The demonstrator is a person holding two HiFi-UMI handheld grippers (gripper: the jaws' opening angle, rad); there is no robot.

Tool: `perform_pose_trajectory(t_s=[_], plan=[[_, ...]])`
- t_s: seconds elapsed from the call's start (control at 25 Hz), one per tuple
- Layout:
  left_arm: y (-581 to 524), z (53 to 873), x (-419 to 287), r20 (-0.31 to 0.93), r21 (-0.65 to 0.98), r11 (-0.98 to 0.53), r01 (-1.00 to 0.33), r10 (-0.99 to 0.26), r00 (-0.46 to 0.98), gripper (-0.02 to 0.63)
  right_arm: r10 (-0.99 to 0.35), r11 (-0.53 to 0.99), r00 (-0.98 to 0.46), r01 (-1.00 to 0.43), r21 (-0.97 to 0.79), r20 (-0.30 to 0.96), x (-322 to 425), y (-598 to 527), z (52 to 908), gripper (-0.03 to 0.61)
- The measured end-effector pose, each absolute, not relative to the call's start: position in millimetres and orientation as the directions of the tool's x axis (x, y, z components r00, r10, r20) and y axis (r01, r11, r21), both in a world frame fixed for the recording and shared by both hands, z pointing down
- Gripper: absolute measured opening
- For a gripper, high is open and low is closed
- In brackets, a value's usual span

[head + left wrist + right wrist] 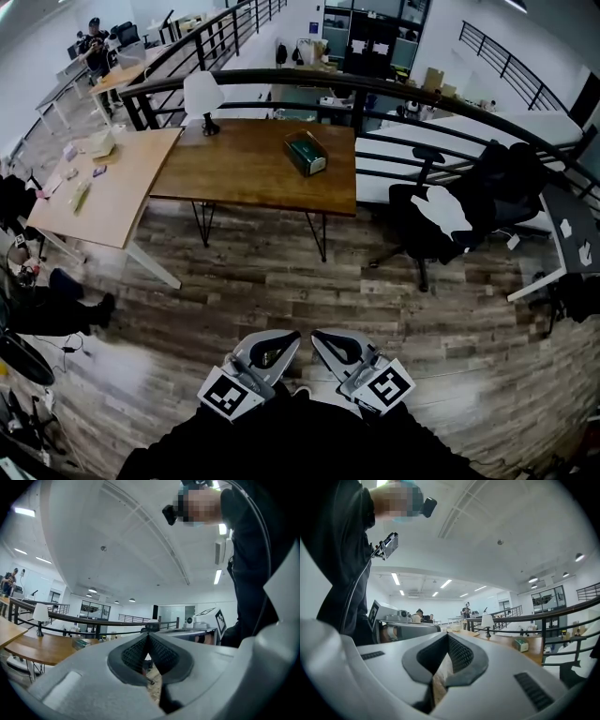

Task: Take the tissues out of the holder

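Note:
The green tissue holder (306, 153) lies on the dark wooden table (244, 173), far from me across the floor. It is small in the left gripper view (80, 643) and in the right gripper view (520, 644). Both grippers hang low and close to my body, side by side over the wooden floor. My left gripper (285, 338) is shut with nothing between its jaws, which meet at the tips (148, 637). My right gripper (324, 337) is shut and empty too (448, 637).
A white lamp (202, 97) stands at the table's back left corner. A lighter desk (103, 187) with small items adjoins on the left. A black office chair (441, 220) stands to the right of the table, and a dark railing (394, 94) runs behind. People sit far back left.

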State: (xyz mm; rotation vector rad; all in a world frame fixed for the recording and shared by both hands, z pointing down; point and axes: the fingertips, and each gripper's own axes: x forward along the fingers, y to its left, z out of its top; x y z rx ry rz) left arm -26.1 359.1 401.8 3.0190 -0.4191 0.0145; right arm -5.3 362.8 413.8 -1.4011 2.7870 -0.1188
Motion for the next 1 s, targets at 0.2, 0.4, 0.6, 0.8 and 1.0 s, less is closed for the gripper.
perform_pose_trajectory(t_s=[0.2,0.4,0.6,0.8,1.0], plan=[[330,401,-22,0.024,0.096,-0.961,-0.26,-0.259,0.966,0.011,-0.807,0.587,-0.59,-0.806,-0.073,0.025,-3,333,411,0.005],[296,397,-19,0.02,0.094,-0.965,-0.243,-0.242,0.97,0.011,-0.816,0.576,-0.578,-0.815,-0.069,0.02,-2,299,406,0.005],[261,396,-22,0.017,0.107,-0.967,-0.229,-0.229,0.973,0.011,-0.823,0.565,-0.567,-0.823,-0.062,0.029,-5,262,403,0.005],[229,398,-26,0.018,0.116,-0.969,-0.218,-0.218,0.976,0.011,-0.826,0.56,-0.563,-0.826,-0.066,0.041,-10,230,405,0.005],[193,397,-32,0.016,0.119,-0.972,-0.202,-0.201,0.979,0.011,-0.83,0.551,-0.555,-0.831,-0.073,0.053,-18,194,406,0.005]])
